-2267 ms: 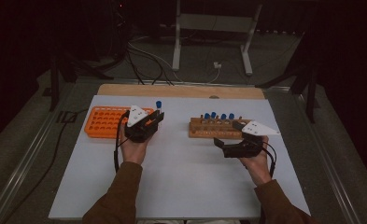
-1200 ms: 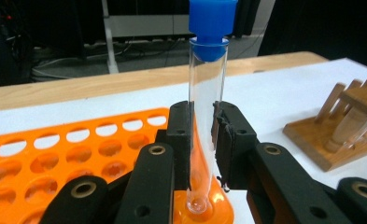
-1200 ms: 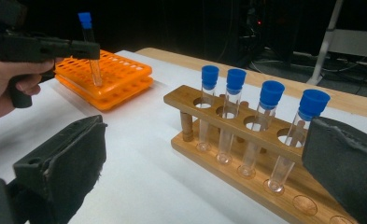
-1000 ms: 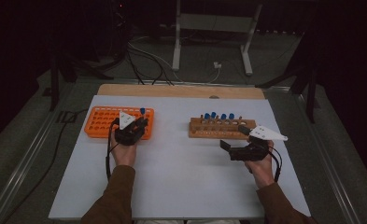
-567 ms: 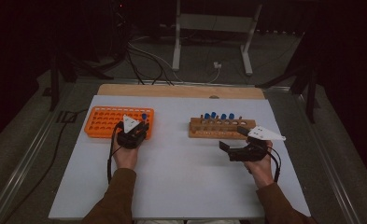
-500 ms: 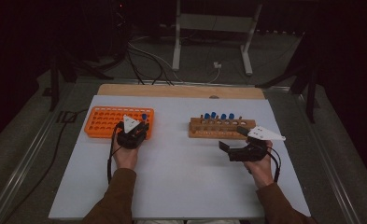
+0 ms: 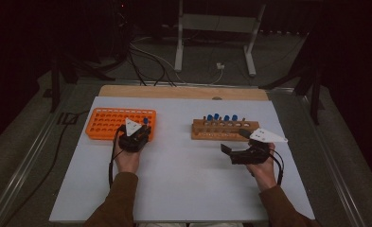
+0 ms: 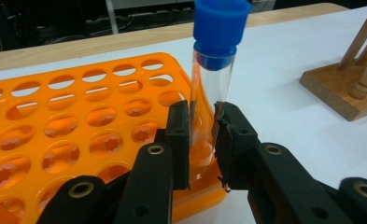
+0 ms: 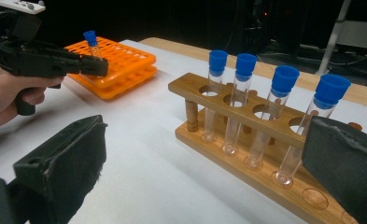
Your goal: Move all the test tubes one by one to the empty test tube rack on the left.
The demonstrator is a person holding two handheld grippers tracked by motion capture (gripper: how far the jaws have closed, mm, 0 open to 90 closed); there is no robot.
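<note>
My left gripper (image 8: 201, 135) is shut on a clear test tube with a blue cap (image 8: 214, 79). The tube stands upright with its lower end in the near right corner hole of the orange rack (image 8: 78, 116). From above, that gripper (image 7: 141, 134) sits at the rack's (image 7: 108, 124) right end. My right gripper (image 9: 207, 140) is open and holds nothing. It hangs just in front of the wooden rack (image 9: 195, 86), which holds several blue-capped tubes (image 9: 239, 93). In the high view, the right gripper (image 7: 234, 142) is near the wooden rack's (image 7: 224, 130) right front.
The white board (image 7: 183, 189) covers the table, with a wooden strip (image 7: 183, 91) along its far edge. Cables and a metal stand (image 7: 212, 28) lie on the floor beyond. Several holes of the orange rack are vacant.
The left gripper carried the tube left and down from mid-table to the orange rack's right end, then held nearly still. The right hand drifted slightly right and toward me.
</note>
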